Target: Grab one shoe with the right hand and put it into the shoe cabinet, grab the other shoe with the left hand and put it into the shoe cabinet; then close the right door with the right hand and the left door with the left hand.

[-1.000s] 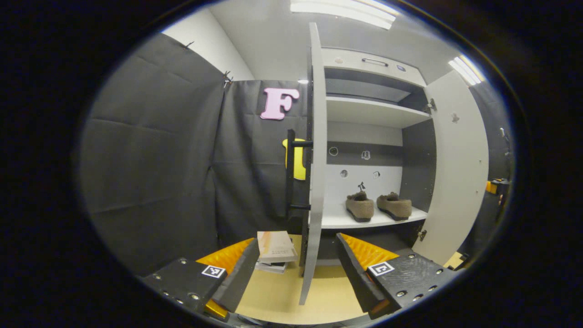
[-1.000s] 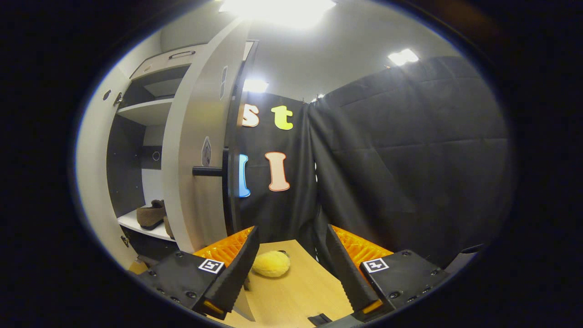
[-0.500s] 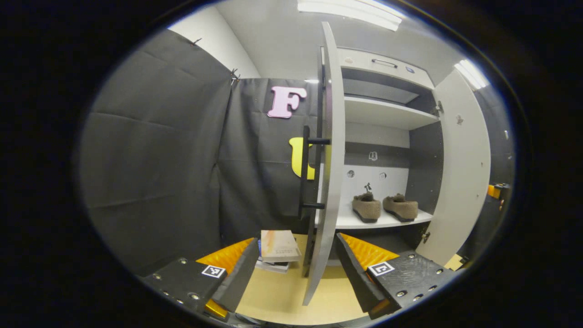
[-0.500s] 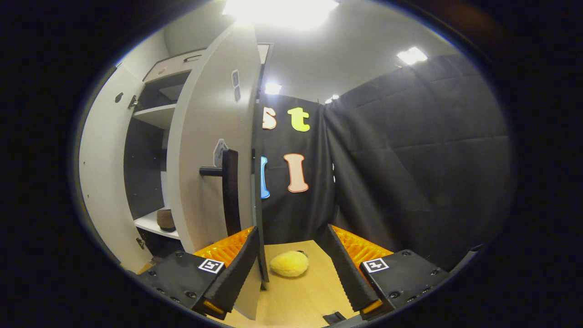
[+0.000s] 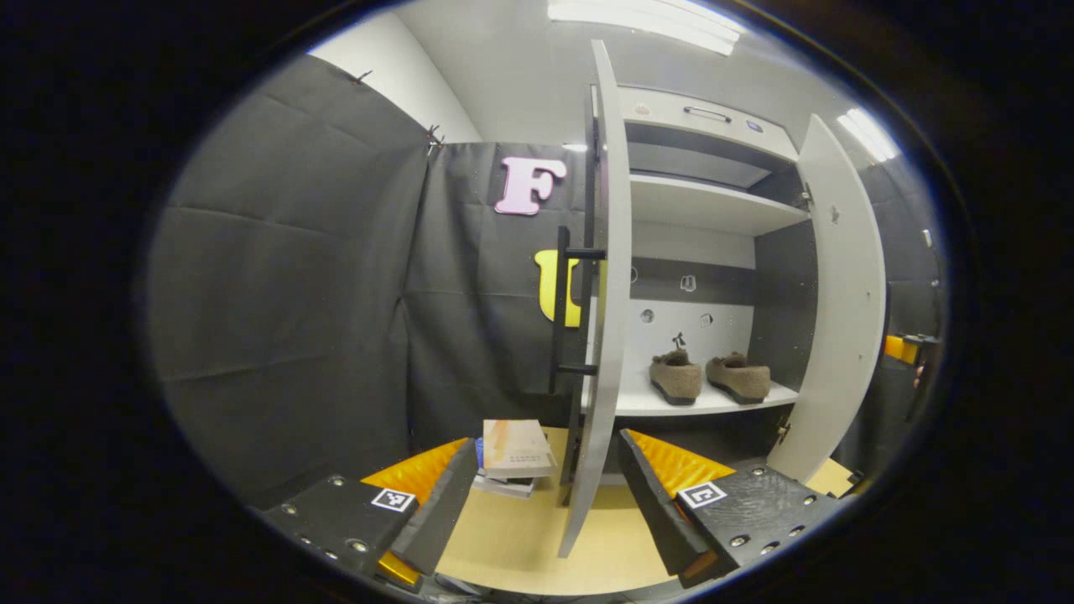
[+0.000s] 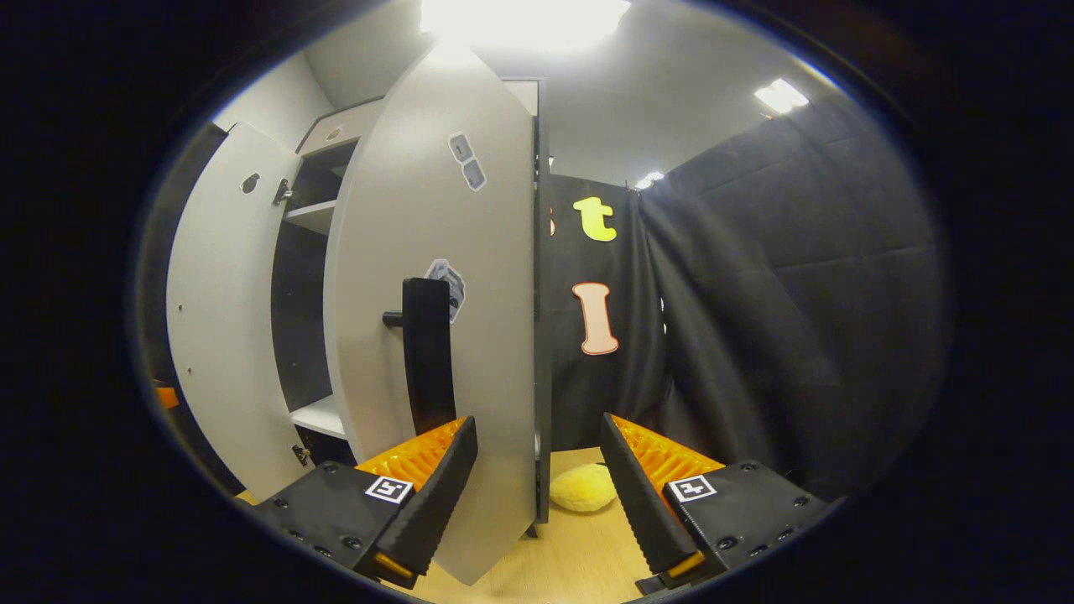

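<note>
Two shoes (image 5: 709,377) sit side by side on the lower shelf (image 5: 705,404) of the shoe cabinet (image 5: 713,151), at 3 o'clock from the left door (image 5: 606,277). Both doors stand open. The left gripper (image 5: 541,495) is wide and holds nothing. The right gripper (image 6: 537,486) is also wide, its fingers either side of the right door (image 6: 470,335) edge. A yellow plush (image 6: 583,488) lies at 6 o'clock.

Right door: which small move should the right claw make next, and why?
Probably keep pushing the right door toward the cabinet. Both shoes already sit on the shelf, the door is only partly swung in, and its edge stands between the fingers of the open right claw. The left door still stands wide open.
</note>
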